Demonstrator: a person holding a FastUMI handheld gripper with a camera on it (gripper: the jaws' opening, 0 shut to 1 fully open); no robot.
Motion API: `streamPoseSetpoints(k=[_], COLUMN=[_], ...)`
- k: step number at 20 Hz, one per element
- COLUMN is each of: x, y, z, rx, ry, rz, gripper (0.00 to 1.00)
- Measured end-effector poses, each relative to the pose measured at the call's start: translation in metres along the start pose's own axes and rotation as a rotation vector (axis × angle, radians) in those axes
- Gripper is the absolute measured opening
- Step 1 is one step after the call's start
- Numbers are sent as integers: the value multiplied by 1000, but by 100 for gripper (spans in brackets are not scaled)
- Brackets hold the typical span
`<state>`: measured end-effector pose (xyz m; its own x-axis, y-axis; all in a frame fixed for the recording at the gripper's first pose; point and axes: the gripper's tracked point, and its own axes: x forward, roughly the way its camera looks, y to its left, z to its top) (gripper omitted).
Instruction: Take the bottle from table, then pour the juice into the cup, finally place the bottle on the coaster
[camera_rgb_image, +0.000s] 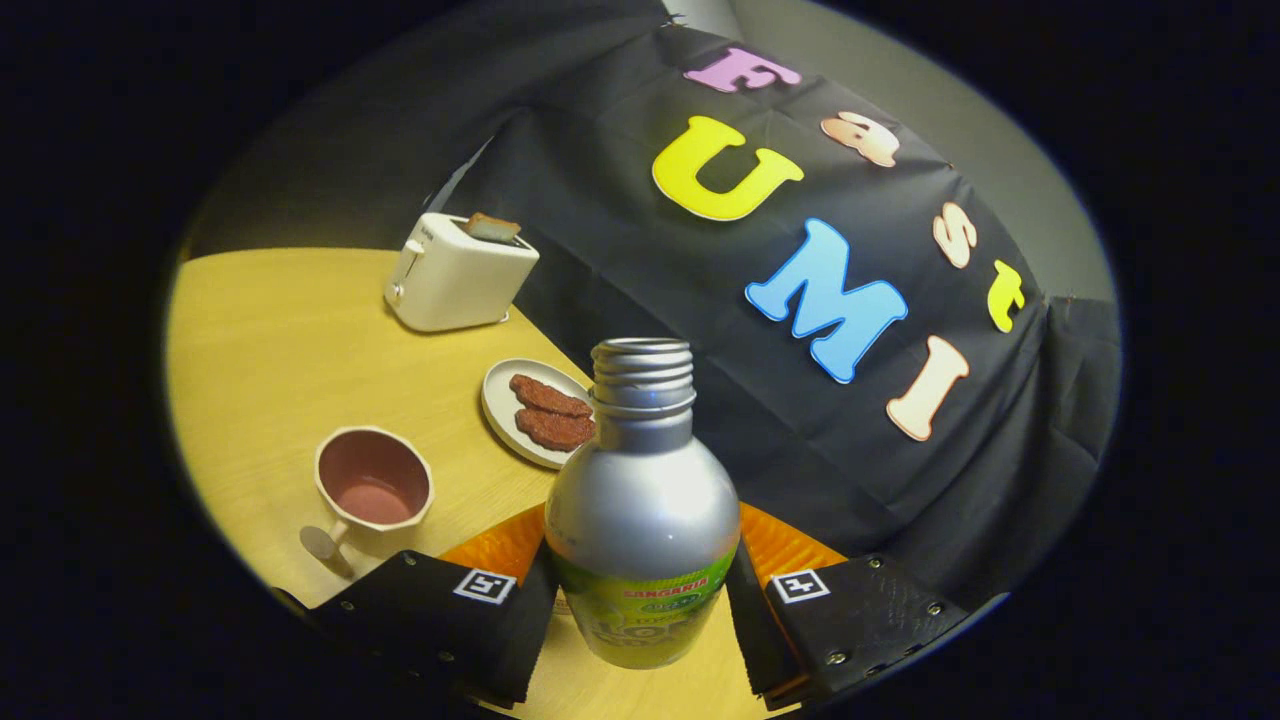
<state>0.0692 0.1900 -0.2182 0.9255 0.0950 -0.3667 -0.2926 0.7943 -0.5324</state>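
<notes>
A silver bottle (641, 500) with a green label and an open threaded neck stands between my fingers, and my gripper (640, 610) is shut on its lower body. An orange coaster (790, 545) lies on the table directly behind the bottle, showing on both sides of it. A pink cup (373, 486) with a white rim and a handle toward me sits to the left, just beyond my left finger (450, 610). Its inside looks pink; I cannot tell whether it holds liquid. The whole scene appears tilted.
A white plate (505, 410) with two brown slices rests beyond the cup and left of the bottle's neck. Farther back stands a white toaster (455, 280) with bread in its slot. The yellow wooden table (270, 340) meets the black cloth wall on the right.
</notes>
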Motion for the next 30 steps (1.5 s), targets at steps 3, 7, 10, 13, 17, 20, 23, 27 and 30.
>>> streamPoseSetpoints(k=[3,7,10,13,17,20,23,27,30], x=[2,6,12,23,38,53,71,90,103], y=[-13,-23,-35,-45,-40,-40,-34,-21,-17], z=[5,6,3,4,-2,-14,-28,-47,-65], rx=[161,395,564,674,752,762,725,753,730], ry=[-36,-53,-60,-81,-97,-102,-99,-91,-64], rz=[-21,2,14,20,75,63,55,69,48], gripper=[78,78,78,78,78,78,78,78,78])
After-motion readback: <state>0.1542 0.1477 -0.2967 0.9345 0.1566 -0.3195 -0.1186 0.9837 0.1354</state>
